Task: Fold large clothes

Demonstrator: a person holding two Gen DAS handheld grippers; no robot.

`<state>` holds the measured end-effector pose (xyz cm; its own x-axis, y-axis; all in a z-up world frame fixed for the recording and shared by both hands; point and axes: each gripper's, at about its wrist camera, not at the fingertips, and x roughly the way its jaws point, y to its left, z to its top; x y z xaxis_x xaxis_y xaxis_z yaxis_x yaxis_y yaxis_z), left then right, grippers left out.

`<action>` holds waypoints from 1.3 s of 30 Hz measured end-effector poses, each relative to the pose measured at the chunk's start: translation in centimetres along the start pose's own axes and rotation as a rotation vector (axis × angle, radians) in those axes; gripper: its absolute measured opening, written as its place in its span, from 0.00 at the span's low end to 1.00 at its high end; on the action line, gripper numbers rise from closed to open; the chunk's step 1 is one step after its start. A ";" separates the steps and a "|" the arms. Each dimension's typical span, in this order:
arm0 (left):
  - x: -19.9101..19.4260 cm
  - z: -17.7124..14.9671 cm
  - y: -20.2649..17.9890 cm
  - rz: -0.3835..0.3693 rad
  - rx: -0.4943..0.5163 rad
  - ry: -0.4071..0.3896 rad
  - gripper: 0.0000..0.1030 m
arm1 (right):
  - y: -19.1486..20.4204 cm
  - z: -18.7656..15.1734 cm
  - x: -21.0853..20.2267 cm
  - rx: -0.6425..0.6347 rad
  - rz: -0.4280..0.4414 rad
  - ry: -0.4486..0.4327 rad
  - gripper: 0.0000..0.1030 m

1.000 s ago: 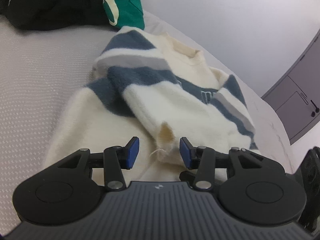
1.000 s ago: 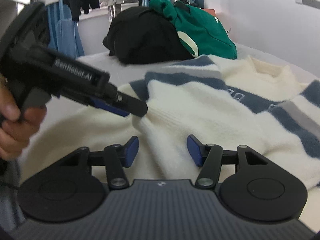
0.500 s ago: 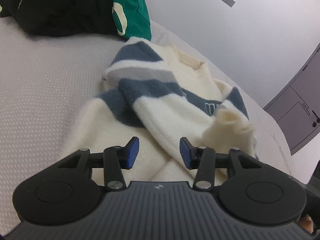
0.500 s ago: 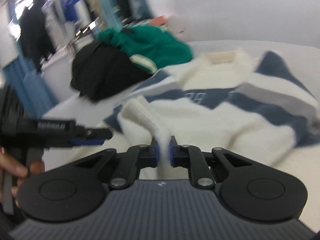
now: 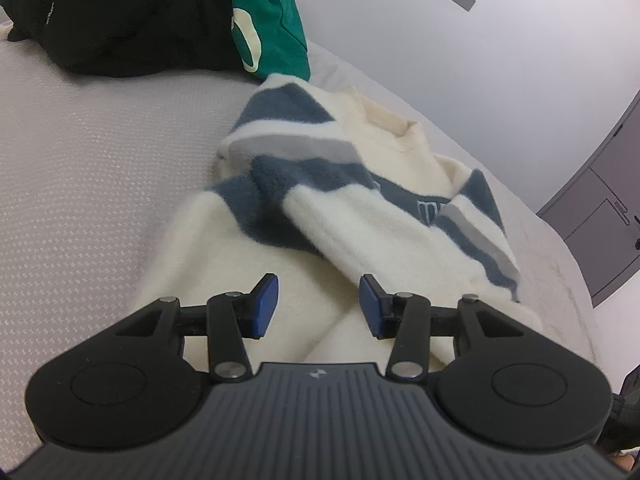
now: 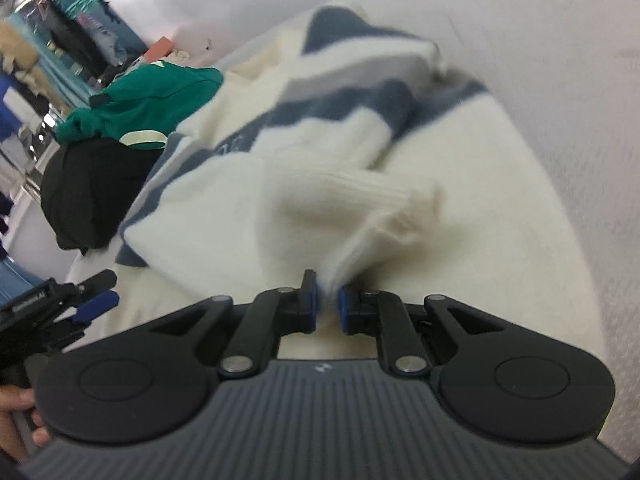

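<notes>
- Right gripper (image 6: 328, 306): jaws have just closed on the sweater (image 5: 360, 232) sleeve cuff (image 6: 404, 208), which a second ago lay loose before open jaws; cuff now lifted, sleeve fold likely underway.
- Left gripper (image 5: 318, 306): jaws half open, empty, over the sweater's body.
- Sweater on pale bed (image 5: 80, 160); black garment (image 5: 120, 20), green garment (image 5: 272, 28) heaped behind; white wall (image 5: 480, 60).

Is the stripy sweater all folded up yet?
Not yet. The sweater lies mostly spread on the bed, one sleeve crossed over; the right gripper pinches another cuff.
</notes>
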<state>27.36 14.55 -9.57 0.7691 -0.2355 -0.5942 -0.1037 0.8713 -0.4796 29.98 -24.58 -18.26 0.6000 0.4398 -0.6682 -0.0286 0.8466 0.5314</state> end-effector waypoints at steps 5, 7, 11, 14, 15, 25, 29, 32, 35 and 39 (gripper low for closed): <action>0.1 -0.6 0.0 0.046 0.020 0.024 0.49 | 1.2 0.2 0.1 -0.060 -0.021 0.015 0.17; -0.4 -0.9 0.1 0.050 0.005 0.031 0.51 | 1.3 0.3 -0.1 -0.087 -0.032 0.037 0.19; -2.0 -1.6 0.0 0.071 -0.025 0.038 0.51 | 1.6 0.1 -1.1 -0.123 -0.048 0.085 0.45; -3.6 -2.7 0.0 0.075 -0.033 0.041 0.57 | 1.5 -0.5 -2.5 -0.127 -0.042 0.120 0.55; -4.0 -3.0 0.0 0.089 -0.035 0.039 0.59 | 1.5 -0.6 -3.0 -0.132 -0.046 0.128 0.56; -7.8 -4.7 3.8 0.175 -0.241 0.040 0.64 | -1.3 0.2 -7.4 -0.106 -0.118 0.150 0.57; -8.7 -5.1 4.5 0.208 -0.280 0.027 0.64 | -2.5 0.3 -8.8 -0.059 -0.168 0.097 0.70; -8.8 -5.3 4.8 0.237 -0.292 0.039 0.64 | -3.7 0.5 -9.2 -0.001 -0.167 0.095 0.72; -8.3 -5.4 5.4 0.265 -0.316 0.070 0.64 | -4.7 0.4 -8.3 0.050 -0.182 0.140 0.72; -7.1 -5.7 6.3 0.295 -0.353 0.122 0.64 | -5.9 0.3 -6.5 0.114 -0.212 0.209 0.72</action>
<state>17.61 19.26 -12.06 0.5972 -0.0677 -0.7992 -0.5302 0.7144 -0.4567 26.51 -32.54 -16.89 0.4059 0.3192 -0.8564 0.1762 0.8921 0.4160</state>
